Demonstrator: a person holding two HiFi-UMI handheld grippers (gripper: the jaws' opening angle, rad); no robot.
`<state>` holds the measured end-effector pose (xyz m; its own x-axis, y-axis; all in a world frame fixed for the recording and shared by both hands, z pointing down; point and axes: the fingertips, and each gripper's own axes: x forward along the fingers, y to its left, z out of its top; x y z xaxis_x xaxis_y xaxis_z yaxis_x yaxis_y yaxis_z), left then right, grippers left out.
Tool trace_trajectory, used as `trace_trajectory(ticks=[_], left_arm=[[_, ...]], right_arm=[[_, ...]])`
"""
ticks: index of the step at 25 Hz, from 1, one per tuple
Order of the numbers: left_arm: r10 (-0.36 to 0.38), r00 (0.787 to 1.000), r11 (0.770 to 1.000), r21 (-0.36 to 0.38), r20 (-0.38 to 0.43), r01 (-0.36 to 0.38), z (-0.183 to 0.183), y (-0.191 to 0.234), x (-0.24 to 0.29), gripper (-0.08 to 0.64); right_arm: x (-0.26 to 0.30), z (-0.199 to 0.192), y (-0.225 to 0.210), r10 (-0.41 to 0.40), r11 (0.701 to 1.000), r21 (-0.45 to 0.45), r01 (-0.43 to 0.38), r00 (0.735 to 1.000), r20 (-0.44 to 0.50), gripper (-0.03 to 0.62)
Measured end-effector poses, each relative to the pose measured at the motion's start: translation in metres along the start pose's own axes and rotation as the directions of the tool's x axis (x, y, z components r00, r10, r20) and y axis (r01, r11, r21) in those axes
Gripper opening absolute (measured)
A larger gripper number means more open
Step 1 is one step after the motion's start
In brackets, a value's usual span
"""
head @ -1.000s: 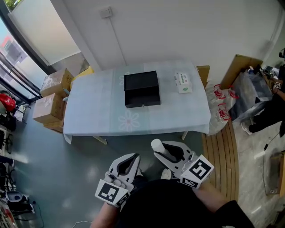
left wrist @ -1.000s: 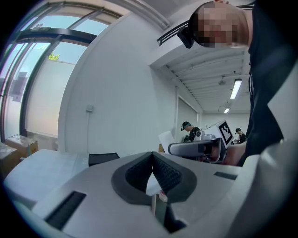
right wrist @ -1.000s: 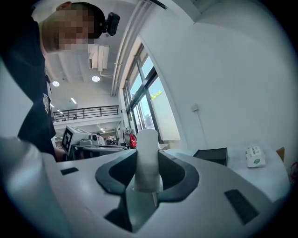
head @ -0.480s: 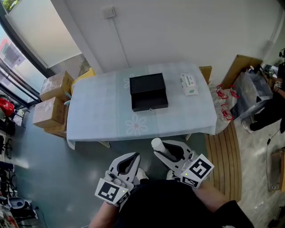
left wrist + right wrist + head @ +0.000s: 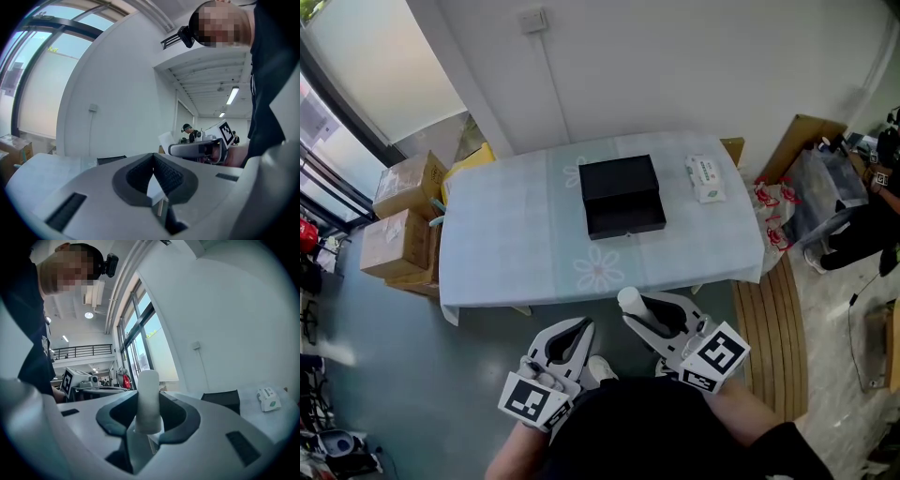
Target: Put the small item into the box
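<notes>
An open black box (image 5: 622,197) lies on the table (image 5: 516,244), lid back; it also shows in the right gripper view as a black box (image 5: 221,400). My right gripper (image 5: 639,314) is held near my body, short of the table's front edge, shut on a small white cylinder (image 5: 630,303) that stands up between its jaws, the white cylinder (image 5: 148,399). My left gripper (image 5: 569,339) sits beside it, shut with nothing between its pads (image 5: 165,174).
A small white and green packet (image 5: 705,178) lies at the table's right end. Cardboard boxes (image 5: 403,216) stand left of the table. Bags and a cardboard sheet (image 5: 802,183) crowd the right side, where a person (image 5: 872,211) sits. A wall runs behind the table.
The table and box have shifted slightly right and down in the head view. Both grippers hold the same pose near my body.
</notes>
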<state>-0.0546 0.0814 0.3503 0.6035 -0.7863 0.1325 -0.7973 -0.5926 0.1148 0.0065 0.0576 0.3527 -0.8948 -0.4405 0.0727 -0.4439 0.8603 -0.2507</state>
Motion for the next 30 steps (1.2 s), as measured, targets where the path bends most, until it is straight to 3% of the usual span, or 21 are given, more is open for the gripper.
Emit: trace_trajectory(ticks=[13,19,30], left_arm=[[-0.015,1.0,0.999,-0.028,-0.004,0.015,-0.003,0.061,-0.032,0.006],[-0.003,1.0,1.0,0.006,0.007,0.002,-0.002,0.088,-0.052,0.006],[-0.019,1.0,1.0,0.005,0.017,0.019,-0.003,0.098,-0.059,0.008]], right_arm=[[0.068,-0.002,0.022,-0.006,1.0,-0.014,0.005,1.0,-0.01,0.143],[0.097,-0.005,0.035,-0.007,1.0,-0.018,0.007,1.0,-0.003,0.143],[0.12,-0.001,0.044,0.006,0.999,-0.05,-0.006,1.0,0.0,0.143]])
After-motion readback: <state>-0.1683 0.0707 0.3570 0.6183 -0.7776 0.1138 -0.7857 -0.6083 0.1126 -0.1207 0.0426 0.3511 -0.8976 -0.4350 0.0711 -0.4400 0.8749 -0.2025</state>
